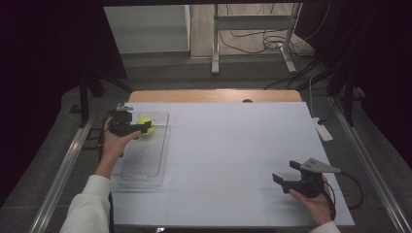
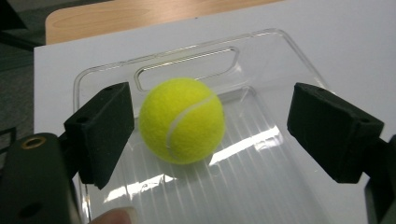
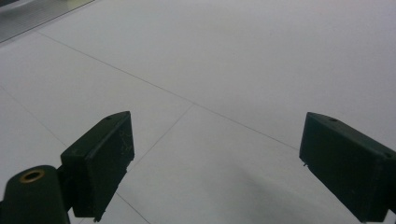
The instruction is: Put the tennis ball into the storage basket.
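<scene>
**Tennis ball in the clear tray, left jaws parted around it**

High view: a fuzzy yellow-green tennis ball (image 1: pixel 145 125) lies at the far end of a clear, ribbed plastic tray (image 1: pixel 127 173) that sits on the left part of a white-topped table (image 1: pixel 233 150). The left gripper (image 1: pixel 141 128), black and held in the person's left hand (image 1: pixel 112 143), reaches over the far end of the tray from its left edge, its tips right at the ball. The right gripper (image 1: pixel 285 172), black with a grey three-cornered plate on top, hangs in the right hand (image 1: pixel 311 201) well to the right of the tray, over bare tabletop.

Left gripper view: the tennis ball (image 2: pixel 182 120) rests on the ribbed floor of the tray (image 2: pixel 275 186), just short of the tray's slotted handle. The black jaws stand apart on either side of it; the left-hand jaw is just beside the ball, the other is clear of it with tray showing in the gap. Nothing is gripped.

Right gripper view: the right gripper (image 3: pixel 215 168) has its jaws spread wide with nothing between them, above the white table (image 3: pixel 233 60).
</scene>
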`<state>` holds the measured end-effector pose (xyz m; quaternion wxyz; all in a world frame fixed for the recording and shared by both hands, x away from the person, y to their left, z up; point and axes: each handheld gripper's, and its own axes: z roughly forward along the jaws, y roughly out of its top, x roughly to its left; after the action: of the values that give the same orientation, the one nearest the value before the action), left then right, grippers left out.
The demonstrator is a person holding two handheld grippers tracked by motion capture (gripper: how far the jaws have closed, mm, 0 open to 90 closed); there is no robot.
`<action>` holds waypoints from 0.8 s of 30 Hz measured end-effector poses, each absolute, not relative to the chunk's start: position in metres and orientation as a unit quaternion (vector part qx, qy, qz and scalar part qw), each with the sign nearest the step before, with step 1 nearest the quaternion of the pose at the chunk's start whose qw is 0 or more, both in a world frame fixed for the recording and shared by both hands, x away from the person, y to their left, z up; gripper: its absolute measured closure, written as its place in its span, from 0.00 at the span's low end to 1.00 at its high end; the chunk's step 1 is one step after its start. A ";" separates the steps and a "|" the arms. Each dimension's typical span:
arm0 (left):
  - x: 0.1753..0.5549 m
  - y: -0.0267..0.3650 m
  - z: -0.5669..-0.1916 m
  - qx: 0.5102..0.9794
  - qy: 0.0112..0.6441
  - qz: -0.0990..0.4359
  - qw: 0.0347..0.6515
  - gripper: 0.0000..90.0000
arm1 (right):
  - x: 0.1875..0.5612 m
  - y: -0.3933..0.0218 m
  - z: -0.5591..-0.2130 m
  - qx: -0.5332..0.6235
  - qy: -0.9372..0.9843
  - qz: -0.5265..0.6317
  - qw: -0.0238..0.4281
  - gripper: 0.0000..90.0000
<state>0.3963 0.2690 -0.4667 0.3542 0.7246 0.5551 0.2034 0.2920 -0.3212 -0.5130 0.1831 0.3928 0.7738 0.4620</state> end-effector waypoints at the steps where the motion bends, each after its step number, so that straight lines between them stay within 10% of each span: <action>1: 0.395 0.269 -0.466 0.725 0.554 0.204 0.357 0.18 | 0.292 -0.321 -0.513 0.393 0.773 0.462 0.183 0.12; 24: 0.351 0.250 -0.460 0.734 0.499 0.184 0.422 0.18 | 0.291 -0.323 -0.514 0.397 0.773 0.460 0.182 0.12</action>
<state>0.3511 0.2500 -0.4601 0.4220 0.7341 0.4990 0.1843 0.2911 -0.3234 -0.5139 0.1822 0.3973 0.7726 0.4605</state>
